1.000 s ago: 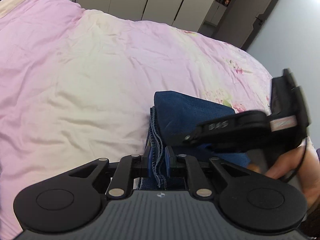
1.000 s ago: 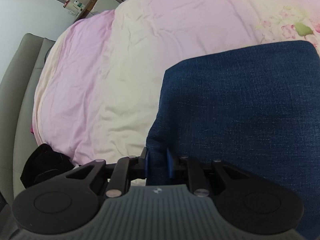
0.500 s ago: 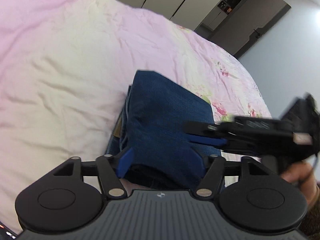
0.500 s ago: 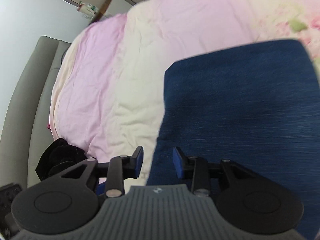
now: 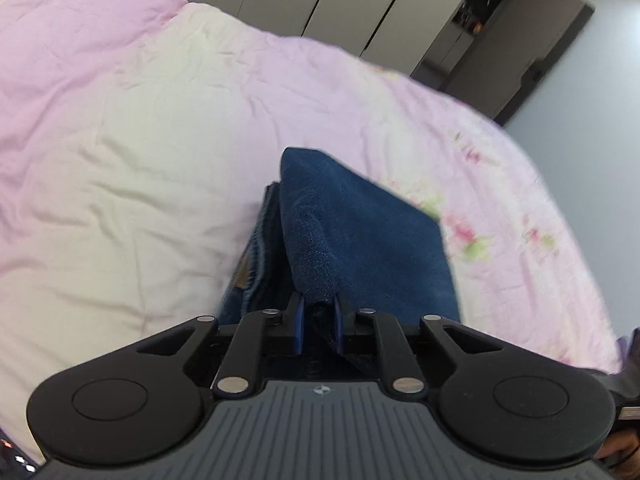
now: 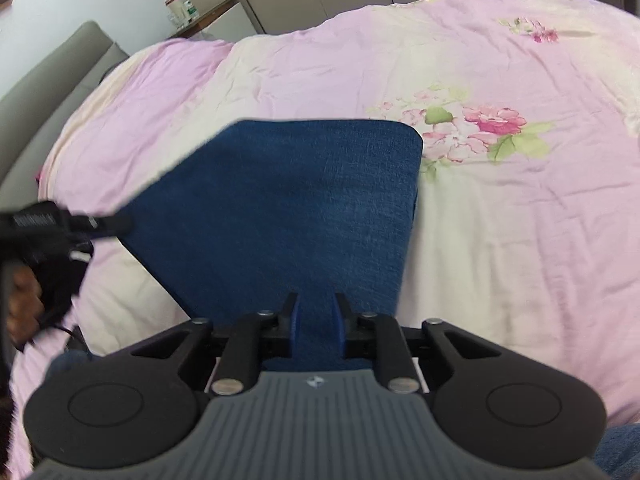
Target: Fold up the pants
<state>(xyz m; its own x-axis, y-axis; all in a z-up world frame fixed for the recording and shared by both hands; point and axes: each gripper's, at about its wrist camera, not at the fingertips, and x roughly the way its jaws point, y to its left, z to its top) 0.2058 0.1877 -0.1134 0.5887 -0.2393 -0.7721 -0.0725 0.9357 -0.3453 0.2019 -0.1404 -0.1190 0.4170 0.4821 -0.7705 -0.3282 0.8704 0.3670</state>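
While folded pants lie on the bedspread, nothing contains them.

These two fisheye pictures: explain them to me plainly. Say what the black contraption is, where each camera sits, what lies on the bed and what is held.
No robot here: a person holds a black two-finger hand tool in each hand, with a camera on each looking along its fingers. One picture comes from the left gripper, the other from the right gripper. A folded pair of dark blue denim pants lies on a pink and cream floral quilt. Each tool's fingers are closed on the pants' near edge.
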